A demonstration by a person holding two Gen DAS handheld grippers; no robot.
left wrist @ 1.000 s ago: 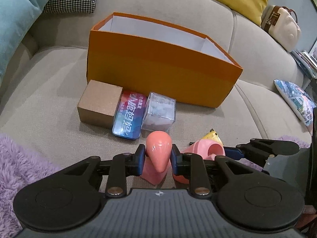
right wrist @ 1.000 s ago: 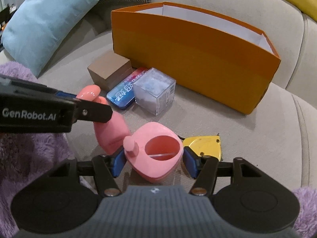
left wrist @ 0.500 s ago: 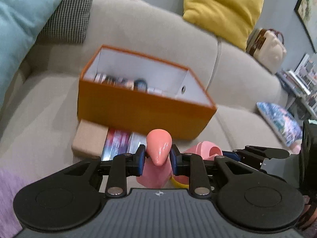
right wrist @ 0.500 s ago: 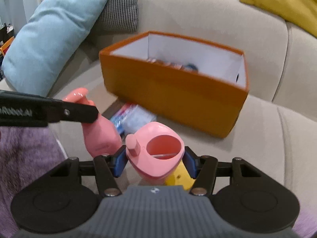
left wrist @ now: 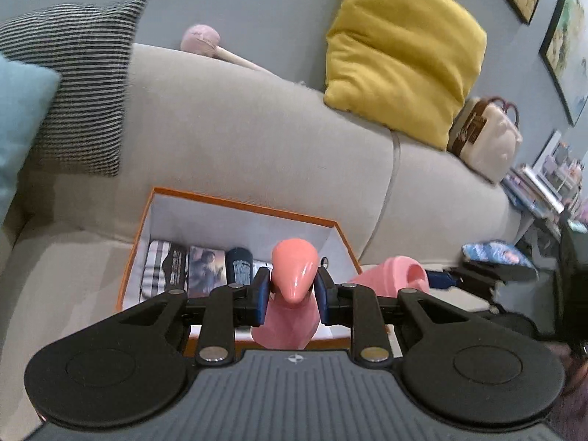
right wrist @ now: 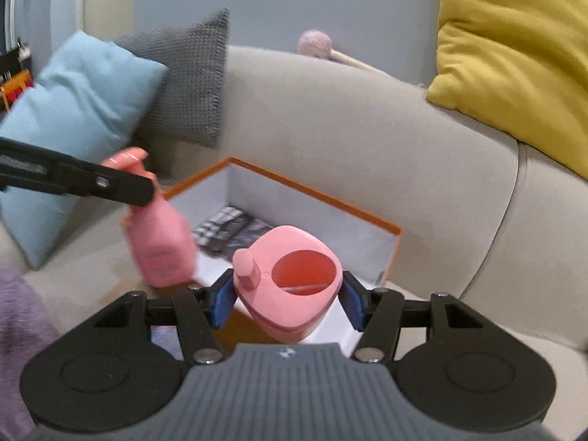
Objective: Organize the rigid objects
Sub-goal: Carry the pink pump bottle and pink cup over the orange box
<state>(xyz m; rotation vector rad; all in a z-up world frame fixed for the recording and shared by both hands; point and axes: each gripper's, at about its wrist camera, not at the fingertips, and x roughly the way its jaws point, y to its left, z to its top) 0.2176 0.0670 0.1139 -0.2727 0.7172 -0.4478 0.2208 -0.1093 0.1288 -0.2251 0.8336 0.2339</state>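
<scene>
My left gripper [left wrist: 292, 294] is shut on a pink spray bottle [left wrist: 294, 275], its blue pads pinching the neck under the rounded head. The bottle hangs above the near edge of the orange box [left wrist: 235, 202]. My right gripper [right wrist: 288, 296] is shut on a pink jug with a small cap and a round handle hole [right wrist: 290, 286], also held over the orange box [right wrist: 316, 198]. In the right wrist view the left gripper's finger [right wrist: 92, 182] and its pink spray bottle [right wrist: 161, 250] show at the left. Flat packets and a dark can [left wrist: 240, 261] lie inside the box.
The box sits on a beige sofa [left wrist: 239, 139]. A yellow cushion [left wrist: 400, 55], a striped cushion [left wrist: 81, 84] and a light blue cushion [right wrist: 81, 110] lean on the backrest. A pink-headed mallet [left wrist: 205, 38] lies on top. A purple fluffy throw [right wrist: 18, 330] is at the left.
Both grippers have risen off the sofa seat with the pink bottle and the pink jug and moved forward over the orange box. The items on the seat in front of the box have dropped out of view.
</scene>
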